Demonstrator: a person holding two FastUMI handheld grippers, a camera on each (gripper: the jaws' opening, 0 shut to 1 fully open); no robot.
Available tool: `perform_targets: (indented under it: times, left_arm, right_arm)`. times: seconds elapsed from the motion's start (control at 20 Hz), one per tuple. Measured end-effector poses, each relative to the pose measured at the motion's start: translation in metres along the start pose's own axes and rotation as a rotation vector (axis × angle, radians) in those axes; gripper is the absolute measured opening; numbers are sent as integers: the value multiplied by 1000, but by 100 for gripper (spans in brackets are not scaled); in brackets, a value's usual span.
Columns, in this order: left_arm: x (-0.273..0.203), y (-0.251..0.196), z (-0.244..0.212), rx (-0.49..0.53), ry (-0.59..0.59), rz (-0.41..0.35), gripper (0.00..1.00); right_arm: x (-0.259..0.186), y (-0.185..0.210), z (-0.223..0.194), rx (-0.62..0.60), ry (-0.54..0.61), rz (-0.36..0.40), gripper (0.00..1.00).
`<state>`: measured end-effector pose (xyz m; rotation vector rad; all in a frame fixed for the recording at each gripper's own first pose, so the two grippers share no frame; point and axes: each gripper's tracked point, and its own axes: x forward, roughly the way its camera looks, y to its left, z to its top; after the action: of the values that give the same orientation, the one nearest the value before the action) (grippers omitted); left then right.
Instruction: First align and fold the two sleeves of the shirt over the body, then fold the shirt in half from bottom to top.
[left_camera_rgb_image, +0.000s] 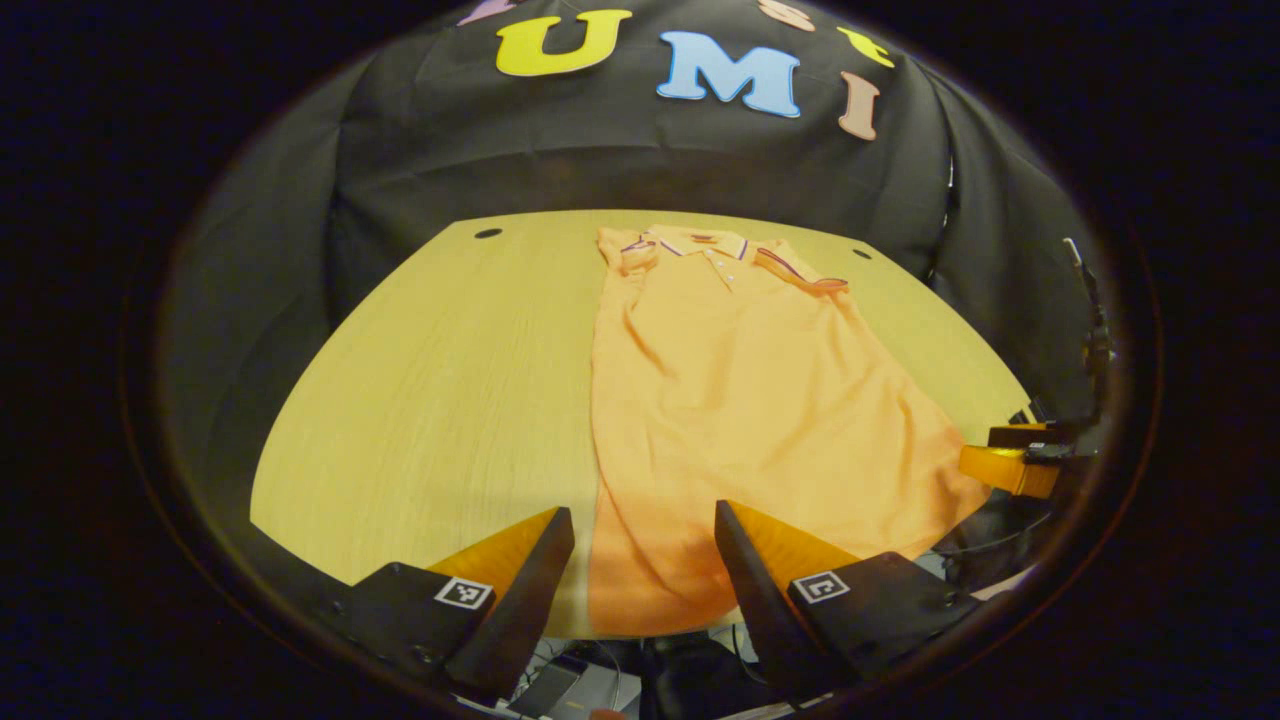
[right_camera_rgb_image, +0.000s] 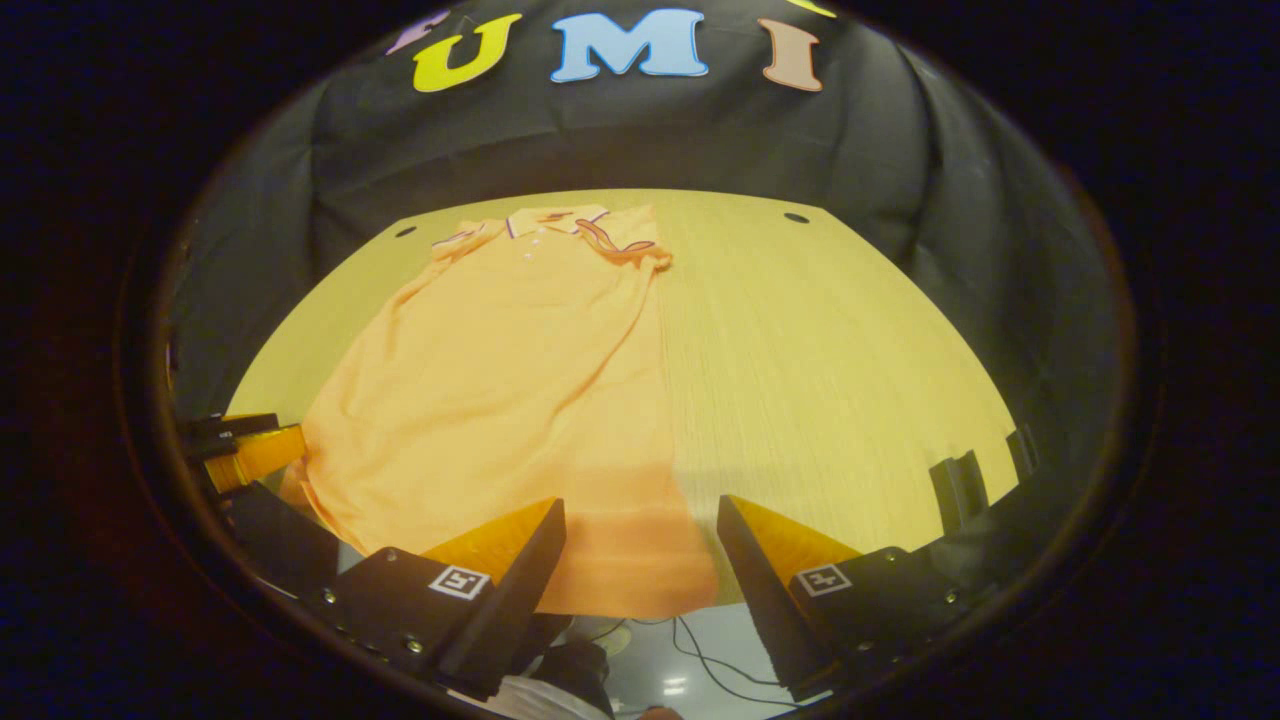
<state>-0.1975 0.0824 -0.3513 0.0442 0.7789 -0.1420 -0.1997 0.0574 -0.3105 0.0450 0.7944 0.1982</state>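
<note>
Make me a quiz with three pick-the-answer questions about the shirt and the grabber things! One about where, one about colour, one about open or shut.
1. Where is the shirt's collar?
A. At the far end of the table
B. Hanging off the near edge
C. Under a hand-held gripper

2. What colour is the shirt?
A. Blue
B. Orange
C. White

3. How are the two hand-held grippers?
A. Both shut on the shirt
B. One open, one shut
C. Both open, holding nothing

Answers:
1 A: the collar lies far up the table.
2 B: the shirt is orange all over.
3 C: the left hand-held gripper and right hand-held gripper have fingers spread wide above the hem.
</note>
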Motion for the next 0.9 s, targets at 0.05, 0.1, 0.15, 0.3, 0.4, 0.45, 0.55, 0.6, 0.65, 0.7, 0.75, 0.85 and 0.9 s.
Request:
perform_targets:
  times: [0.05, 0.1, 0.15, 0.3, 0.4, 0.45, 0.55, 0.6, 0.65, 0.7, 0.75, 0.85, 0.9]
  left_arm:
    - [-1, -3, -3, -4, 0, -6, 93]
    - [-1, -7, -8, -6, 5, -12, 93]
    - [-4, -8, -12, -6, 7, -17, 93]
    - [-4, -16, -22, 3, 9, -20, 93]
    - [-1, -19, -30, -1, 17, -16, 93]
    - [-1, -19, -33, -6, 19, -10, 93]
    - [0, -19, -33, -8, 14, 2, 94]
    - [0, -21, -34, -9, 15, 5, 94]
    - [1, -21, -35, -5, 19, 12, 93]
    - [3, -20, -36, 2, 22, 24, 92]
    - [3, -21, -37, 12, 24, 32, 91]
    - [2, -22, -40, 45, 29, 48, 72]
    - [1, -26, -40, 58, 30, 40, 63]
  right_arm:
    - [-1, -1, -3, 1, 1, -2, 94]
    - [-1, -3, -6, 0, 1, -6, 95]
    - [-1, -6, -9, -2, 3, -12, 95]
    - [-1, -9, -21, 7, 19, -11, 95]
    - [1, -8, -29, 5, 28, -1, 95]
    - [2, -8, -34, -2, 36, -1, 95]
    - [3, -6, -36, -1, 38, 11, 95]
    - [3, -5, -37, 6, 36, 13, 96]
    - [2, -4, -37, 7, 33, 16, 95]
    - [4, -3, -37, 7, 31, 17, 95]
    - [3, -1, -38, 6, 27, 19, 93]
    - [2, 3, -39, -2, 21, 27, 77]
    - [2, 5, -39, -2, 24, 28, 70]
